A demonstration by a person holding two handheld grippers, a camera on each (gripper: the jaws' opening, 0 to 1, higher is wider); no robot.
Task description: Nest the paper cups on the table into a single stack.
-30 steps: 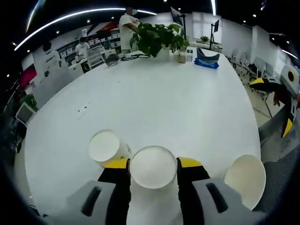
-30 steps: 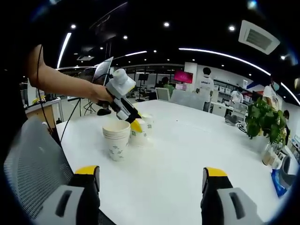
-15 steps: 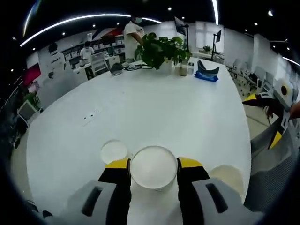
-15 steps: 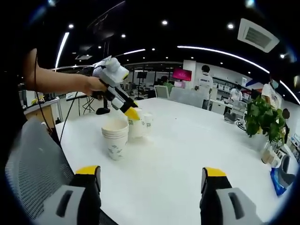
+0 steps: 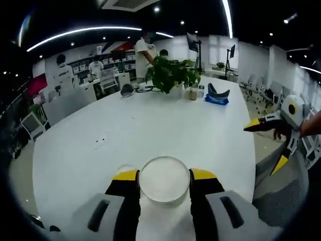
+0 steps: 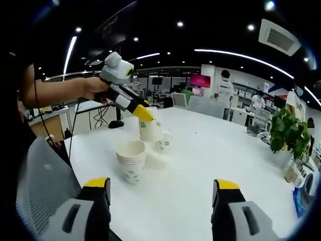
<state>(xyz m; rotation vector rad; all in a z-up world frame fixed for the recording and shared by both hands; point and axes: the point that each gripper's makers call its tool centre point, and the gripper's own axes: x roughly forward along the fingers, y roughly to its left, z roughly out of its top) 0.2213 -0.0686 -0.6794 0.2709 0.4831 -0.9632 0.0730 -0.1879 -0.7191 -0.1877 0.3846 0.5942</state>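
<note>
My left gripper (image 5: pixel 164 175) is shut on a white paper cup (image 5: pixel 164 179), and I look down onto its pale round end. In the right gripper view that left gripper (image 6: pixel 142 114) holds the cup (image 6: pixel 149 129) tilted in the air above the white table (image 6: pixel 215 150). A stack of nested cups (image 6: pixel 131 159) stands just below and in front of it. One single cup (image 6: pixel 163 142) stands beside the stack, and its rim (image 5: pixel 125 169) peeks out past my left jaw. My right gripper (image 6: pixel 163 185) is open with nothing between its jaws, well short of the stack.
A potted plant (image 5: pixel 170 73) and a blue object (image 5: pixel 216 95) stand at the table's far end. A grey mesh chair (image 6: pixel 45 186) sits at the near table edge. The right gripper (image 5: pixel 265 144) hangs off the table's right side. People stand in the background office.
My left gripper has risen off the table with the cup in it, so the table and the other cups have dropped away below. The right gripper stayed open and shifted only slightly.
</note>
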